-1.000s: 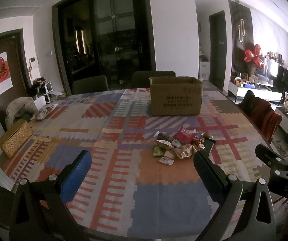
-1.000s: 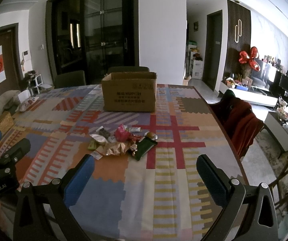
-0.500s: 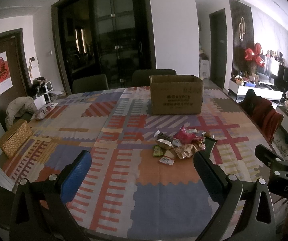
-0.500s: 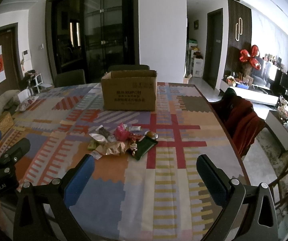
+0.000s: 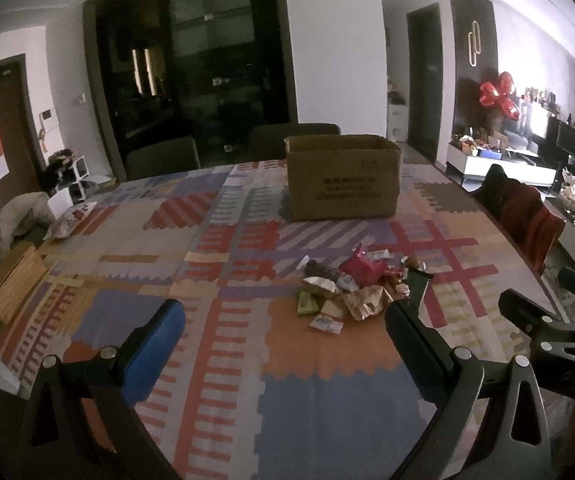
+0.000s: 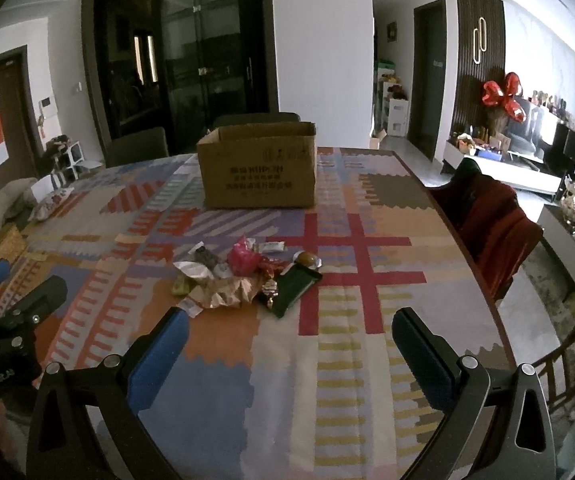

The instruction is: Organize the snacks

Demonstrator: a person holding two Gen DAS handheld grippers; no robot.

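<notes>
While both claws, left (image 5: 283, 336) and right (image 6: 287, 340), hung spread and empty over the bench's (image 6: 367, 360) near edge, the snacks (image 6: 243, 276) needed picking singly from the heap's edge into the box (image 6: 257, 170).

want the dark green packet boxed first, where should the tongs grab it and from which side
Grip the dark green packet across its narrow width at the free near end. Come from above on the right: it lies flat and long, with other wrappers crowding its left edge.

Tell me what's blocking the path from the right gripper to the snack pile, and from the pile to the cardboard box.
Nothing visible. Bare tablecloth lies between the open right gripper and the snack pile, and only cloth separates the pile from the open-topped cardboard box behind it.
</notes>
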